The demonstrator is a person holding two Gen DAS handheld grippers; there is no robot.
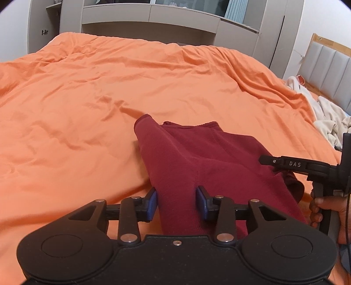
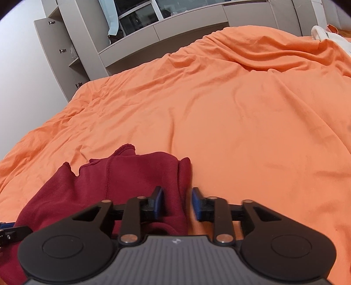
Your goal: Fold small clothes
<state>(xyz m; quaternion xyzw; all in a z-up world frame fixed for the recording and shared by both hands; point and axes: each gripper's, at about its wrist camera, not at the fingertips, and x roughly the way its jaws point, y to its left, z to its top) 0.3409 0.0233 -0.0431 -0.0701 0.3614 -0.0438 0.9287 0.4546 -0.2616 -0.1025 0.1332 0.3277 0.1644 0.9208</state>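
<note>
A dark red garment (image 1: 204, 157) lies on the orange bedsheet (image 1: 87, 98), partly folded, with a cuff pointing away. My left gripper (image 1: 176, 202) is open, its blue pads (image 1: 153, 205) on either side of the garment's near left edge. The right gripper shows at the right of the left wrist view (image 1: 265, 160). In the right wrist view the garment (image 2: 122, 177) lies at lower left. My right gripper (image 2: 177, 202) is open, its pads straddling the garment's right edge fold.
The orange sheet (image 2: 241, 109) is wrinkled and spreads far ahead. A heap of white clothes (image 1: 326, 118) lies at the right by the padded headboard (image 1: 329, 63). Grey cabinets (image 1: 153, 17) stand beyond the bed's far edge.
</note>
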